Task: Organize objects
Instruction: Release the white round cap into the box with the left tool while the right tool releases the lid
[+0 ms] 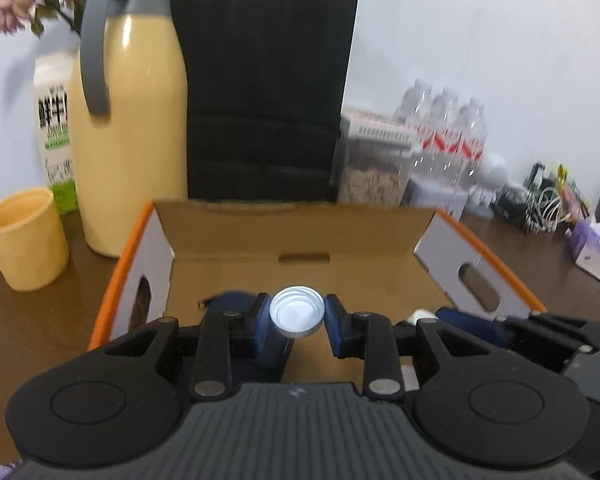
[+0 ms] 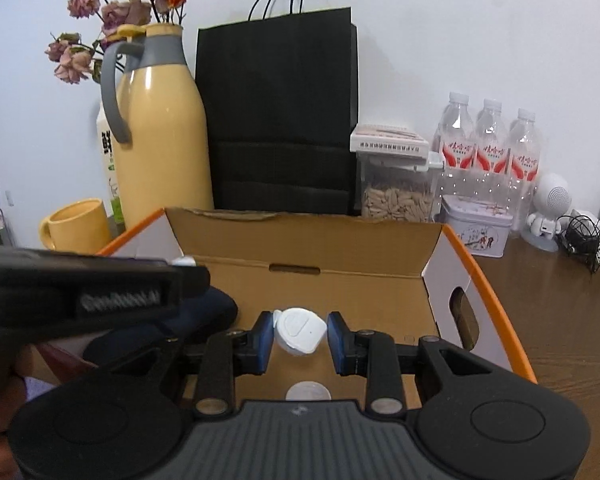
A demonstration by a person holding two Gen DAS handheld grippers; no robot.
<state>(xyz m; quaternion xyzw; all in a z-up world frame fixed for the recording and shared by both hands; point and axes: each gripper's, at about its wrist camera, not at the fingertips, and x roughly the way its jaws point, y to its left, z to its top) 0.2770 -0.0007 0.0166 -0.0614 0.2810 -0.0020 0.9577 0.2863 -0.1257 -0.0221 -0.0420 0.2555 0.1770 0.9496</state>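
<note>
My left gripper [image 1: 297, 317] is shut on a round silver lid [image 1: 297, 312], held over the open cardboard box [image 1: 300, 240] with orange rims. My right gripper [image 2: 299, 333] is shut on a small white plastic piece [image 2: 300, 330], also above the box [image 2: 300, 240]. Something dark blue [image 2: 204, 312] lies in the box's left part, and a pale round disc [image 2: 308, 392] lies on the box floor below the right gripper. The left gripper's body [image 2: 80, 296] crosses the left of the right wrist view.
Behind the box stand a yellow thermos jug [image 2: 164, 136], a black paper bag [image 2: 280, 116], a seed container [image 2: 396, 184], water bottles [image 2: 492, 148] and a tin [image 2: 476, 228]. A yellow mug [image 1: 24, 240] and a milk carton [image 1: 56, 136] stand at the left. Cables [image 2: 588, 240] lie at the far right.
</note>
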